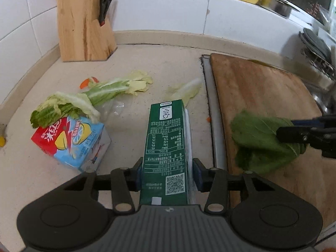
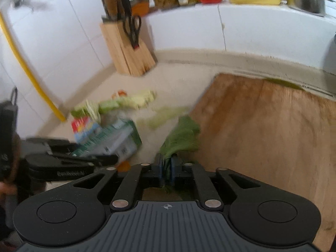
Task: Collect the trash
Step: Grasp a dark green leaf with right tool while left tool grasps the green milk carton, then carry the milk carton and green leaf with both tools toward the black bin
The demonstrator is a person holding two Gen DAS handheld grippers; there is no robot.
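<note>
— What do the left gripper's (image 1: 168,173) fingers have?
— They clamp the green carton (image 1: 166,147) by its sides, its far end jutting out above the counter (image 1: 147,61).
— And the right gripper (image 2: 168,169)?
— Its fingers pinch a dark green leaf (image 2: 182,135) by the stem end, at the cutting board's (image 2: 262,126) left edge. Lettuce scraps (image 1: 94,96) and a red-and-blue drink box (image 1: 71,140) lie on the counter beyond.

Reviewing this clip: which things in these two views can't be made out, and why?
- Green carton: its near end is hidden behind the left gripper body, left wrist view.
- Dark leaf: motion blur in the right wrist view hides whether the right gripper pads still press it.
- Knife block: its top is cut off by the frame edge.
</note>
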